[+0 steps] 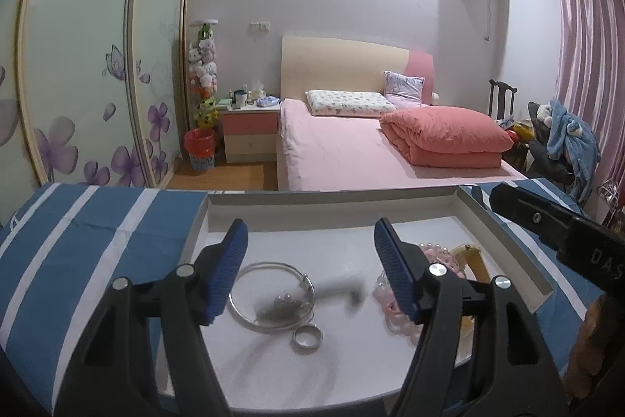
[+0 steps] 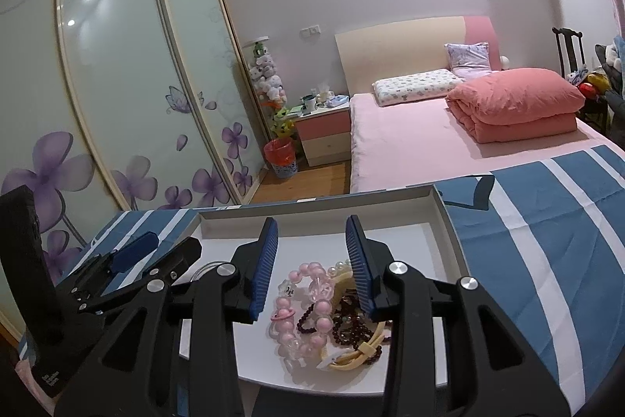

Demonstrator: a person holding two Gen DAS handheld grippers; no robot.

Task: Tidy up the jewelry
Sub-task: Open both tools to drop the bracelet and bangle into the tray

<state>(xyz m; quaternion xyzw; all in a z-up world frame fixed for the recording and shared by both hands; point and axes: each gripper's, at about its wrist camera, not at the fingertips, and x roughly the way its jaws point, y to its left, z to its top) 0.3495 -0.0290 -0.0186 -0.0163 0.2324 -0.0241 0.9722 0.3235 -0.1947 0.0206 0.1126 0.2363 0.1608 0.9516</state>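
Observation:
A shallow white box (image 1: pixel 332 213) lies on a blue-and-white striped cloth (image 1: pixel 78 221). In the left wrist view my left gripper (image 1: pixel 310 235) is open above a silver bangle (image 1: pixel 250 321), small silver charms (image 1: pixel 287 303) and a silver ring (image 1: pixel 306 337). In the right wrist view my right gripper (image 2: pixel 311 235) is open above a heap in the box (image 2: pixel 441 221): a pink bead bracelet (image 2: pixel 316 315), dark red bead strings (image 2: pixel 351 327) and a cream bangle (image 2: pixel 351 358). The left gripper (image 2: pixel 134 251) shows at the left of that view.
A pink bed (image 1: pixel 351 151) with a folded red quilt (image 1: pixel 445 139) stands behind the table. A wardrobe with flowered glass doors (image 1: pixel 86 65) is on the left. A nightstand (image 1: pixel 250 131) and a red bin (image 1: pixel 201 149) stand between them. A chair with clothes (image 1: pixel 562 139) is at right.

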